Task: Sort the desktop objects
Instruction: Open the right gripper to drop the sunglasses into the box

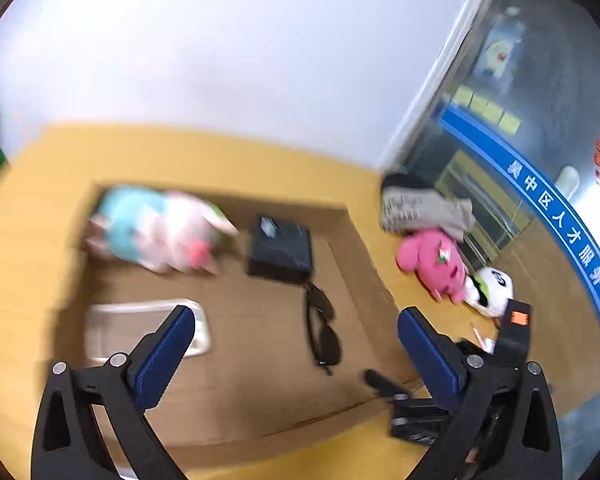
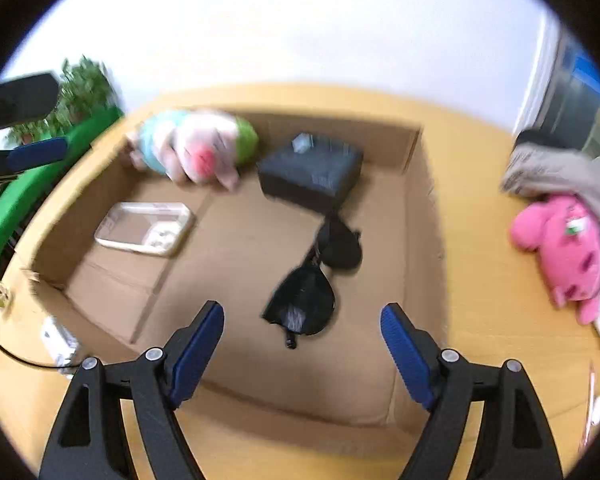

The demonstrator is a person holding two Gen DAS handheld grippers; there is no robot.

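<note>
Hovering over cardboard box [image 2: 416, 216], both grippers wide open, empty: left gripper [image 1: 296, 330]; right gripper [image 2: 302, 326]; sunglasses [image 2: 316, 280] inside.

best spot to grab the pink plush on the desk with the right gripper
Grip the pink plush across its soft round body, coming down from above. It lies flat on the desk outside the cardboard box, its far end by the grey cloth. The right gripper is open.
</note>
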